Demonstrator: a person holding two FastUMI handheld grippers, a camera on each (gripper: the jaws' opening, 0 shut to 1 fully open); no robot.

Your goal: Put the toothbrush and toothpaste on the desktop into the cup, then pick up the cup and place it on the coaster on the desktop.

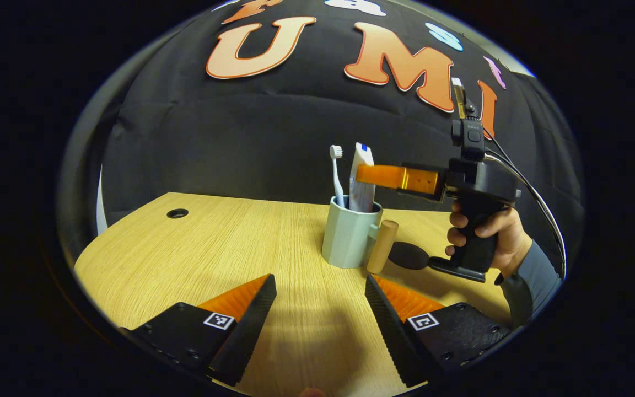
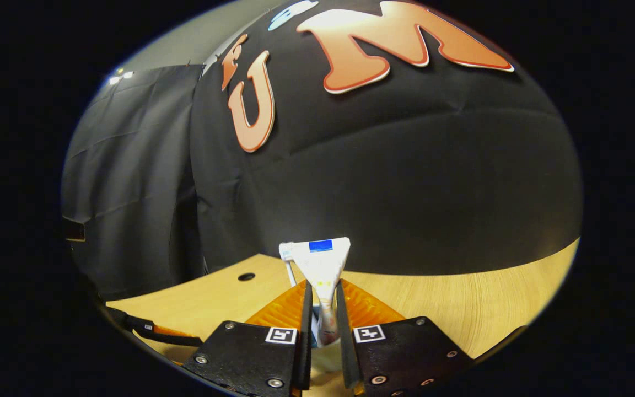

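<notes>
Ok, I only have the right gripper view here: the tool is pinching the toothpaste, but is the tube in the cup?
Observer: Yes. In the left gripper view the toothpaste stands in the cup, with the right tool gripping its upper part.
Operator: And the toothbrush?
Observer: The toothbrush stands upright in the same cup.
Operator: Is the cup on the coaster?
Observer: No. It sits on the desk, with the dark coaster beside it.
</notes>
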